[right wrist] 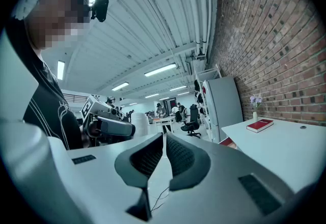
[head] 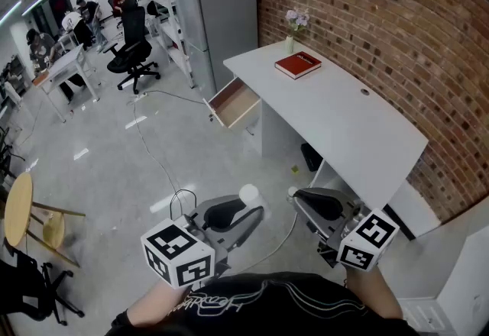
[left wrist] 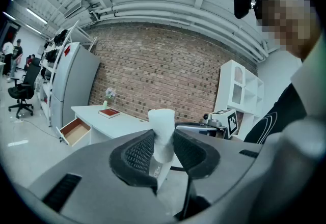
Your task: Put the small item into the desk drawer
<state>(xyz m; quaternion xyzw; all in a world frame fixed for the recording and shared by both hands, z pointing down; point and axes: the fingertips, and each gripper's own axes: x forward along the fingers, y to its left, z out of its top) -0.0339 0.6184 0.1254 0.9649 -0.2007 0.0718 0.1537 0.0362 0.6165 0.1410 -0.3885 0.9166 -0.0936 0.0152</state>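
Note:
A small white capped bottle (head: 248, 194) sticks up between the pads of my left gripper (head: 243, 209), which is shut on it over the floor in front of the desk. The left gripper view shows the bottle (left wrist: 162, 136) upright in the left gripper (left wrist: 163, 152). My right gripper (head: 296, 195) is beside it to the right, its jaws together with nothing between them, as the right gripper view shows for the right gripper (right wrist: 164, 142). The desk drawer (head: 234, 103) stands pulled out at the white desk's (head: 344, 124) far left end, empty inside, well ahead of both grippers.
A red book (head: 298, 64) and a small flower vase (head: 291, 27) sit on the desk against the brick wall. A grey cabinet (head: 218, 10) stands behind the drawer. A cable (head: 157, 159) trails over the floor, with an office chair (head: 131, 48) and a wooden stool (head: 19, 211) at left.

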